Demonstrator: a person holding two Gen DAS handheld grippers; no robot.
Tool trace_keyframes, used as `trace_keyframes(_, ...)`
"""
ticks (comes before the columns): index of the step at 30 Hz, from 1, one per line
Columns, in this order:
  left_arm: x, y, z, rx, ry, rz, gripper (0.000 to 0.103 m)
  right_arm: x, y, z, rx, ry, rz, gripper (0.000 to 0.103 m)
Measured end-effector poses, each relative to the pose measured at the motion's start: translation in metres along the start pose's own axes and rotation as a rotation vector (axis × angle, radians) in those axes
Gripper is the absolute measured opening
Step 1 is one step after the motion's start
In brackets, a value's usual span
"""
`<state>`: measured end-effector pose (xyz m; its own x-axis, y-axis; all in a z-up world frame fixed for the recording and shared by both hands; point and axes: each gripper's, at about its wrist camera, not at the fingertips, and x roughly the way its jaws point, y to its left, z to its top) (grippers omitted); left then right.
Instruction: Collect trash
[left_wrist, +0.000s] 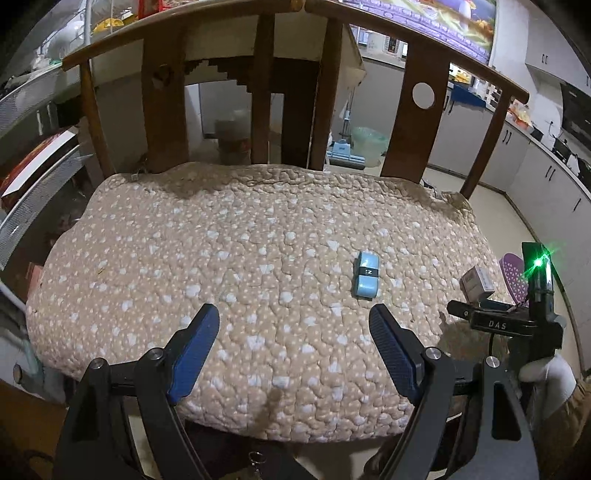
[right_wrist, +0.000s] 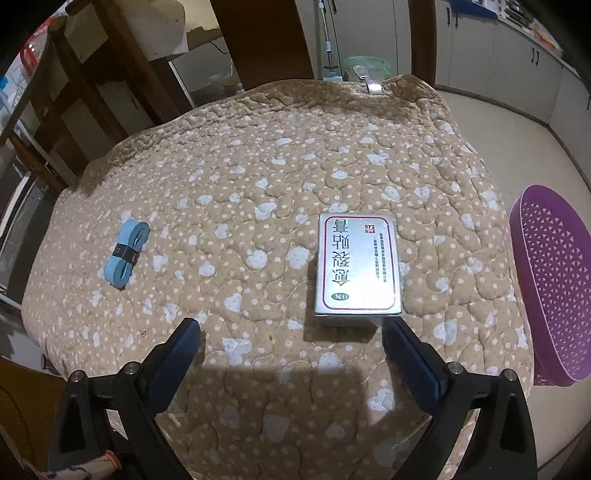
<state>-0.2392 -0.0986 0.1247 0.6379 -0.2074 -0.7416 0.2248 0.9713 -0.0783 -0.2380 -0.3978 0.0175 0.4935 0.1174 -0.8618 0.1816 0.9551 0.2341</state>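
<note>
Your right claw (right_wrist: 291, 334) stands wide open above the near part of the beige quilted cushion with pale heart patches (right_wrist: 258, 177), its blue-padded fingers (right_wrist: 410, 358) spread with nothing between them. Just beyond its right fingertip lies the flat silver cardboard box with a red-bordered label (right_wrist: 357, 264), lying flat on the cushion (the tip is close to the box's near corner, but not pressing on it). Your left claw (left_wrist: 293, 317) is open too and holds nothing, hovering over the cushion's near edge. A little past its right finger (left_wrist: 391, 350) sits the small light-blue folded strap with a black band (left_wrist: 366, 274), well apart from the box and lying flat. In the left wrist view your right claw's black body with a green light (left_wrist: 537, 291) shows at the right edge, the box (left_wrist: 476, 284) just beyond it. Off the cushion's right side stands the purple perforated plastic basket (right_wrist: 554, 280). Farthest away rises the dark wooden chair back (left_wrist: 280, 74).
</note>
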Motion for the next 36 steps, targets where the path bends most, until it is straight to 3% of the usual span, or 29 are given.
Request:
trace_keyframes(12,-0.029,-0.006,0.012,-0.031,-0.06,0.092,0.085,-0.004,-0.01,0.002,0.019,-0.008,0.093,0.101)
trace_keyframes(18,-0.01,-0.019,0.019,-0.012,0.022,0.112,0.087,-0.009,-0.018,-0.001,0.037,-0.046,0.145,0.1)
trace_keyframes(23,0.004,-0.018,0.016,0.012,0.082,0.091,0.087,-0.006,-0.015,0.002,0.019,-0.026,0.127,0.1)
trace_keyframes(27,0.04,-0.024,0.02,0.029,0.16,0.022,0.087,-0.008,-0.015,0.002,-0.006,-0.009,0.088,0.089)
trace_keyframes(33,0.095,-0.051,0.032,0.094,0.192,-0.096,0.087,-0.014,-0.031,0.003,0.098,-0.002,0.06,0.062)
trace_keyframes(36,0.124,-0.06,0.034,0.119,0.217,-0.122,0.087,-0.014,-0.037,0.008,0.16,0.029,0.048,0.054)
